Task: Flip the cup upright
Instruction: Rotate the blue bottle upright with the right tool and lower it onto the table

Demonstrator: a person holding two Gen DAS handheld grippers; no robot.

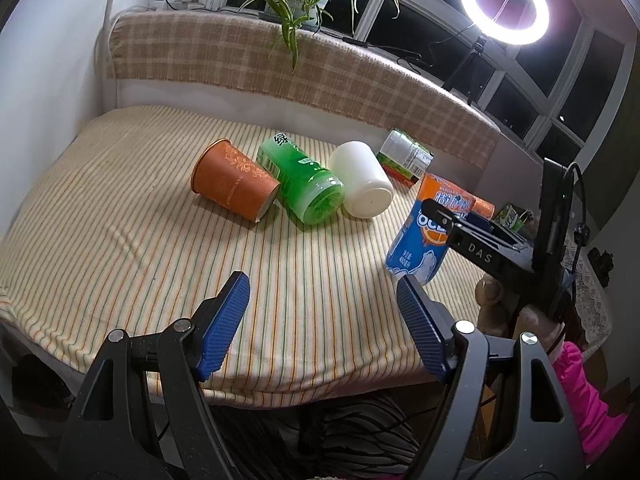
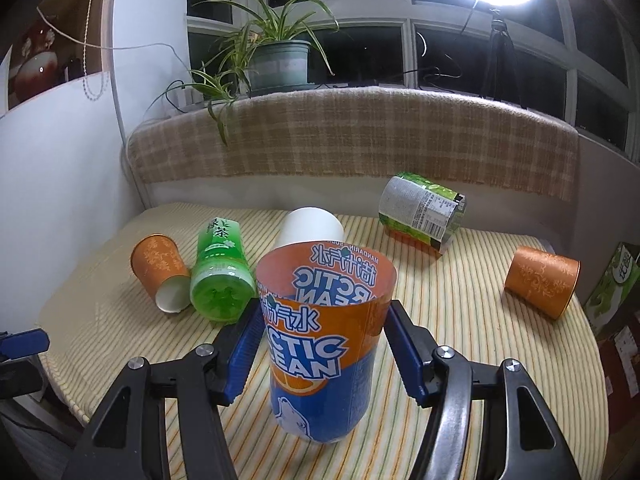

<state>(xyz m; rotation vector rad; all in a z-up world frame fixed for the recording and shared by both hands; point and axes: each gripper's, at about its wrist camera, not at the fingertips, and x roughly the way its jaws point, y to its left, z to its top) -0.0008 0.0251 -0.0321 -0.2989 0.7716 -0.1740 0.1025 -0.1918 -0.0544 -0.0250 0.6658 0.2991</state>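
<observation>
Two grippers in play. Right gripper (image 2: 320,344) straddles the blue-orange Arctic Ocean cup (image 2: 320,344), which stands mouth-up near the striped table's (image 1: 120,240) front edge, right of centre; whether its pads (image 2: 242,354) touch the wall, cannot tell. Left gripper (image 1: 324,320) hangs wide open and empty over the front edge, likely on standby.

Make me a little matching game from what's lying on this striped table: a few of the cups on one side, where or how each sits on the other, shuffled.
Things:
1. blue and orange cup
2. white cup
3. green cup
4. far-right orange cup

States:
A. on its side, alone near the right edge
B. upright between the right gripper's fingers
C. on its side, behind the upright cup
D. on its side, against an orange paper cup

Pairs: 1-B, 2-C, 3-D, 4-A
</observation>
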